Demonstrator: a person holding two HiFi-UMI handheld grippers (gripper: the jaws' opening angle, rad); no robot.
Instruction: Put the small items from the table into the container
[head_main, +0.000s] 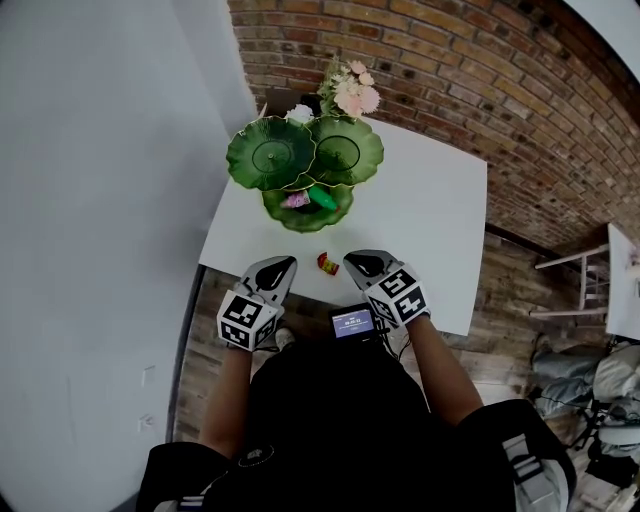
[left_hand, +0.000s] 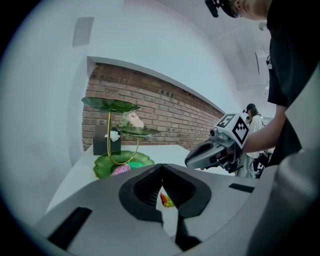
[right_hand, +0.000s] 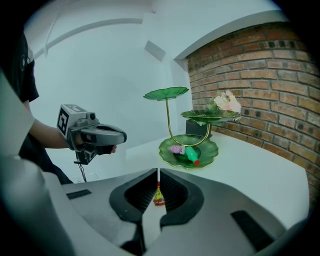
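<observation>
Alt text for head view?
Left gripper and right gripper, both shut, flank a small red-and-yellow packet near the white table's front edge. Beyond, a green leaf-shaped tiered stand holds a pink item and a green item in its lowest dish.

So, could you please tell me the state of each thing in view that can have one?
Left gripper: shut, empty.
Right gripper: shut, empty.
Red-and-yellow packet: lying loose on the table, between the two grippers.
Bottom leaf dish: holds a pink item and a green item.
Upper left leaf dish: empty.
Upper right leaf dish: empty.
</observation>
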